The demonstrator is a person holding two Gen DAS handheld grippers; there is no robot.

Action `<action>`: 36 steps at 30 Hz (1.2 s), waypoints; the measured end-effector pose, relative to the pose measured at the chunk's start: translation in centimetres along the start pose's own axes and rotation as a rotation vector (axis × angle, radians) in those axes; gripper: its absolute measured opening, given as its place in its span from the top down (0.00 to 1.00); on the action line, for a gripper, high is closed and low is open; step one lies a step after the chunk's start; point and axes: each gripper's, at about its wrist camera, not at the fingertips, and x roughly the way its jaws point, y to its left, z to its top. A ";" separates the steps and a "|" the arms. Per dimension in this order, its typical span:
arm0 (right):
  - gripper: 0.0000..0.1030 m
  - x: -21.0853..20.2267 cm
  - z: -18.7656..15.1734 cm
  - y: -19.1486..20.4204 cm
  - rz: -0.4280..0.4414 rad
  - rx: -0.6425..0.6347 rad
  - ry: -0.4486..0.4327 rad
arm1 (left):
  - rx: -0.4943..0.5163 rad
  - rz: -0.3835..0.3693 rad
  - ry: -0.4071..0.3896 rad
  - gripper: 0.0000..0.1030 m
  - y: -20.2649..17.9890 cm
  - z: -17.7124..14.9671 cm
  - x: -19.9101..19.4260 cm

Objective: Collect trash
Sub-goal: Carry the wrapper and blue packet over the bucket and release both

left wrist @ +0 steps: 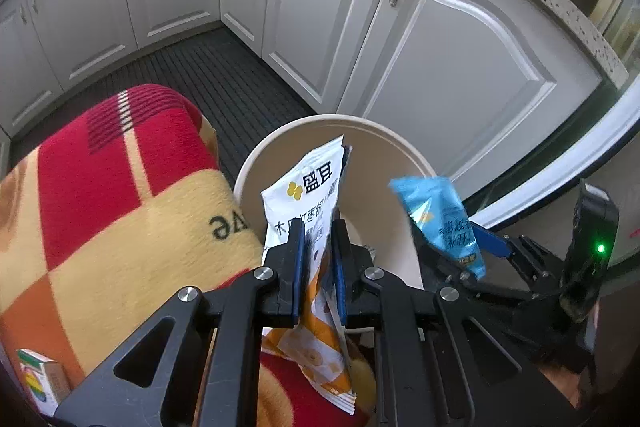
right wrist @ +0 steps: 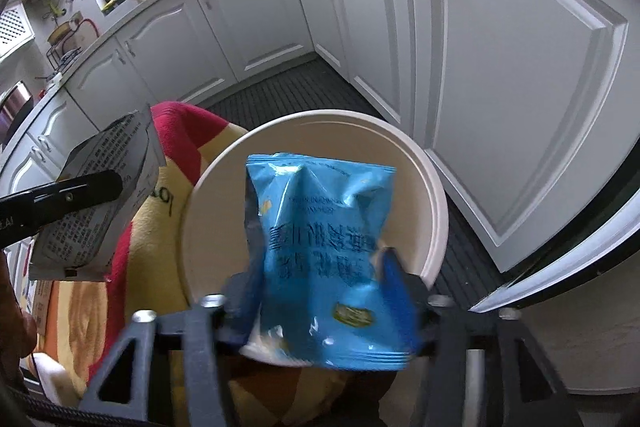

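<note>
Left jaws clench white wrapper, right jaws loosened around blue packet — bin, white cabinets beyond.

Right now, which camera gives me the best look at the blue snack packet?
The right wrist view: the blue snack packet fills the middle, its printed face toward the camera, over the white bin. The left wrist view shows it only small and edge-on at the right, in the right gripper.

Bin right of blanket, cabinets behind; 2 wrappers over bin
</note>
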 end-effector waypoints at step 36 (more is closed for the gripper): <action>0.30 0.2 -1.3 1.9 -0.002 -0.026 0.044 | 0.000 0.083 -0.078 0.47 1.7 -1.8 -3.6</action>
